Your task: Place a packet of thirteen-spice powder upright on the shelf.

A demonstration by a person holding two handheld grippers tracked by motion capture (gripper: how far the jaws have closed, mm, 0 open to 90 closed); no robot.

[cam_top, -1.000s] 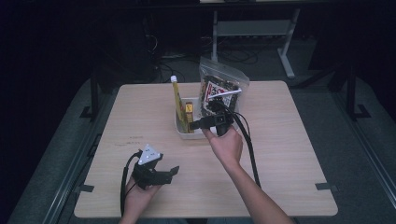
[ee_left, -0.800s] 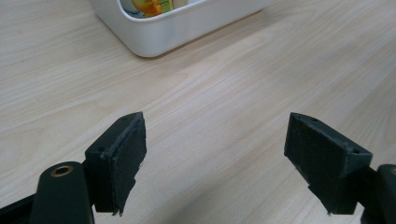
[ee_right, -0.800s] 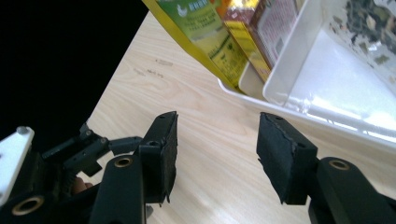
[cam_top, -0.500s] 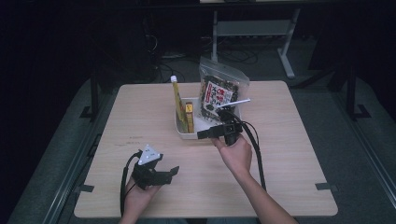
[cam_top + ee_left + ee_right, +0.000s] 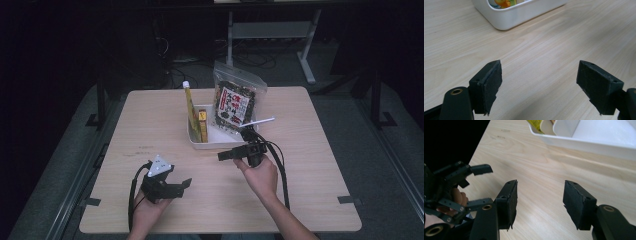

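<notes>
While the left gripper (image 5: 175, 189) rests low on the near part of the desk (image 5: 320, 165) with its jaws apart and nothing between them, the right gripper (image 5: 231, 155) sits a little farther in, just short of the white bin (image 5: 199, 142). Its jaws have just been opening and stand apart over bare wood, holding nothing. Beyond it, the bin holds a tall yellow tube (image 5: 190, 106), a small yellow box (image 5: 202, 125) and a snack bag (image 5: 232, 103) leaning at its far side, with a white stick (image 5: 257, 122) jutting out to the right. This looks like a pause between placements; the next move calls for finding another item to reach for.
</notes>
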